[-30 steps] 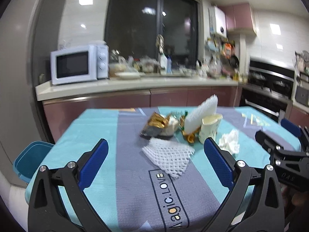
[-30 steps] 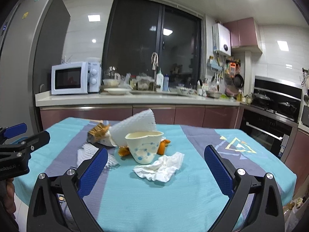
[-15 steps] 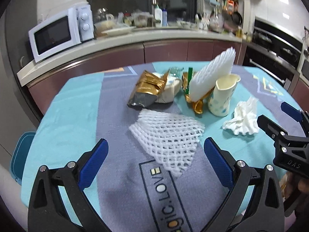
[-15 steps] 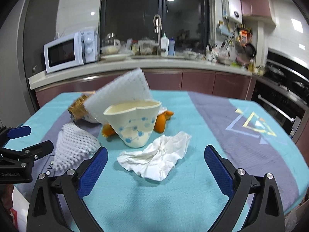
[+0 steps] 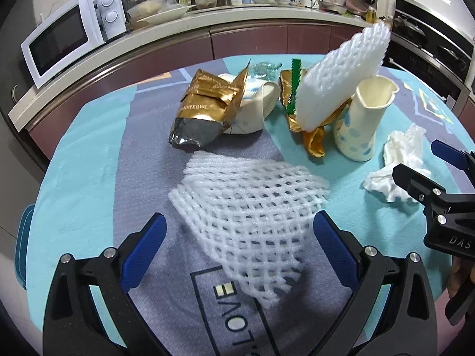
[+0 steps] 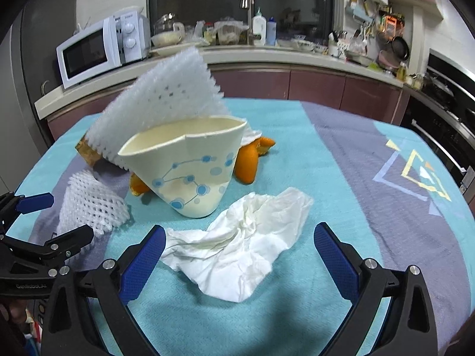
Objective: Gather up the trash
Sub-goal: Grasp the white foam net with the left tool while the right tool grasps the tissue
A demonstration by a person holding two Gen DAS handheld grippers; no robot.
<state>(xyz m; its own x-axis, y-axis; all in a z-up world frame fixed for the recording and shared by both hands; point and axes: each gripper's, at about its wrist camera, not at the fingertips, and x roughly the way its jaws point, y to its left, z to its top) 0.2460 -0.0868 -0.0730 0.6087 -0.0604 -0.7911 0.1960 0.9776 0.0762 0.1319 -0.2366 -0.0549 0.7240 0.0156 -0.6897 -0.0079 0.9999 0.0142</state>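
Left claw [image 5: 240, 238] spread wide, empty, low over the desk [image 5: 89, 160]; foam net [image 5: 249, 207] flat straight ahead between the fingers, long axis running away toward the wrappers. Right claw [image 6: 240, 250] likewise wide and empty, crumpled tissue [image 6: 237, 252] dead centre between its fingers, nearer this side than the left. Beyond: paper cup [image 6: 190, 166] just behind the tissue, a second foam sheet [image 6: 160, 101] leaning on it, orange peel [image 6: 249, 160], gold wrapper [image 5: 204, 103]. Nothing blocking either approach.

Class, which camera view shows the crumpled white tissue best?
The right wrist view: the crumpled white tissue lies whole and close between the open right tool. The left wrist view shows it small at the edge, partly hidden behind that tool.
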